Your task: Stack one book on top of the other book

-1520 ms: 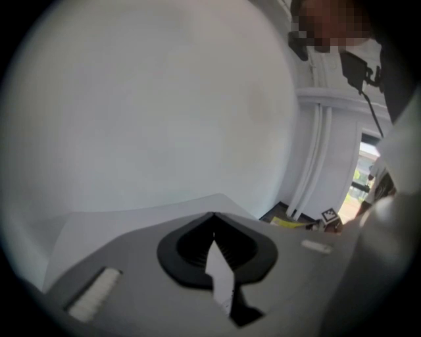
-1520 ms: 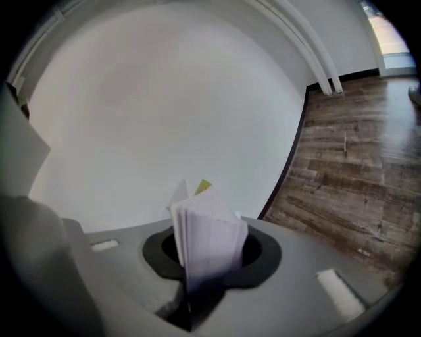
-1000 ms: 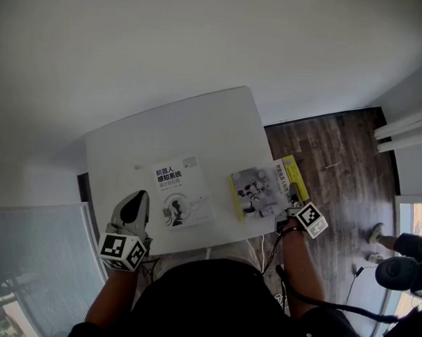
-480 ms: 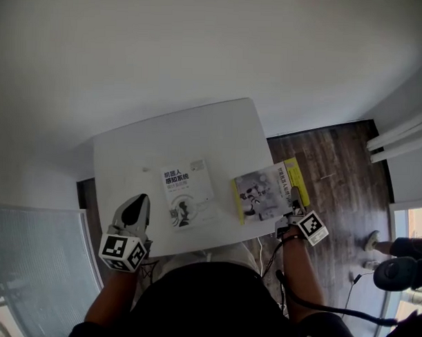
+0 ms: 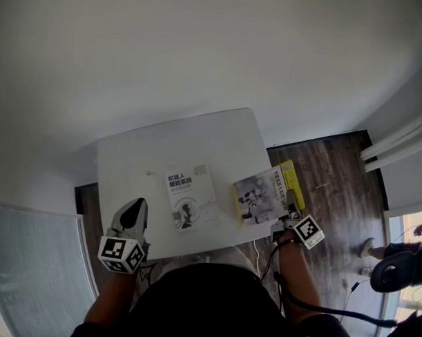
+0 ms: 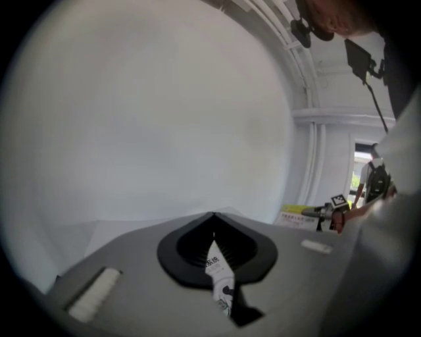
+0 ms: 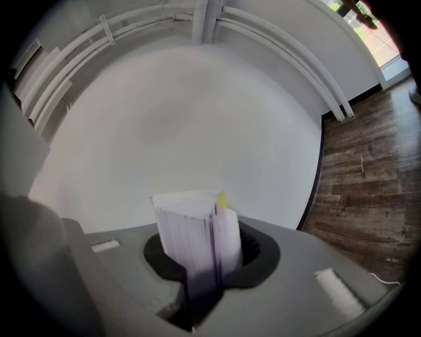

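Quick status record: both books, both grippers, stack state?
white book: flat on table, centre front
yellow book: in right gripper, over table's right edge
right gripper: shut on yellow book's page edge
left gripper: jaws together, empty, left of white book
stack: not yet made

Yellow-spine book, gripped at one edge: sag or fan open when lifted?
Likely floppy: the right hand-held gripper pinches the yellow-spine book at one edge, so the far side may droop. Pages look splayed between the jaws in the right gripper view, so it may fan open. Looks thin, probably light.
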